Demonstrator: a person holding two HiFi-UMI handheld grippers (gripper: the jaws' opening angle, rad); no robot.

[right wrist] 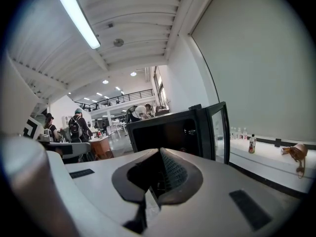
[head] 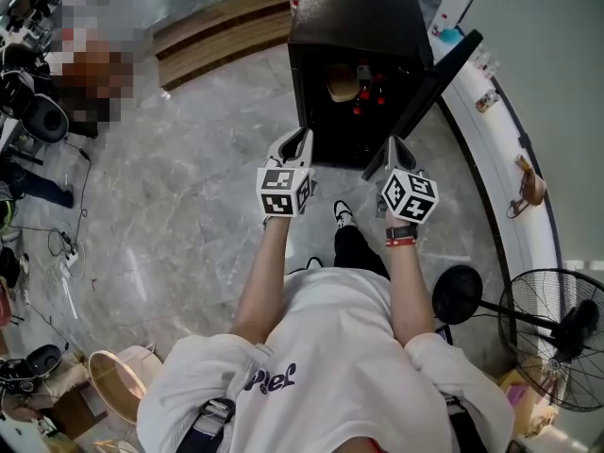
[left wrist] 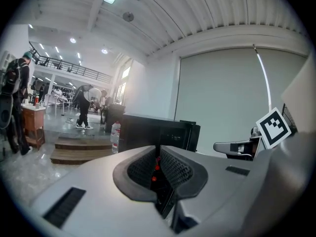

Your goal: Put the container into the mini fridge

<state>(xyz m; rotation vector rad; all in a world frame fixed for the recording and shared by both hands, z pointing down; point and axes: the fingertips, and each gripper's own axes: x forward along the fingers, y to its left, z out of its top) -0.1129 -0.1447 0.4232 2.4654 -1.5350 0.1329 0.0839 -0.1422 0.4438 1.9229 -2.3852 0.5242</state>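
Note:
The black mini fridge (head: 354,17) stands on the floor ahead with its door (head: 429,92) swung open to the right. A tan container (head: 342,83) sits on a shelf inside, beside small red items. My left gripper (head: 300,136) hovers in front of the fridge's left edge, jaws together with nothing between them. In the left gripper view the left gripper (left wrist: 158,157) points at the fridge (left wrist: 148,130). My right gripper (head: 394,143) is just before the open door, also shut and empty. The right gripper (right wrist: 159,152) faces the open fridge (right wrist: 168,130) in its own view.
A white ledge (head: 500,159) with small bottles curves along the right wall. A black floor fan (head: 552,333) stands at the lower right. Wooden steps (head: 222,31) lie behind the fridge to the left. A round basket (head: 118,380) sits at the lower left. People stand far off.

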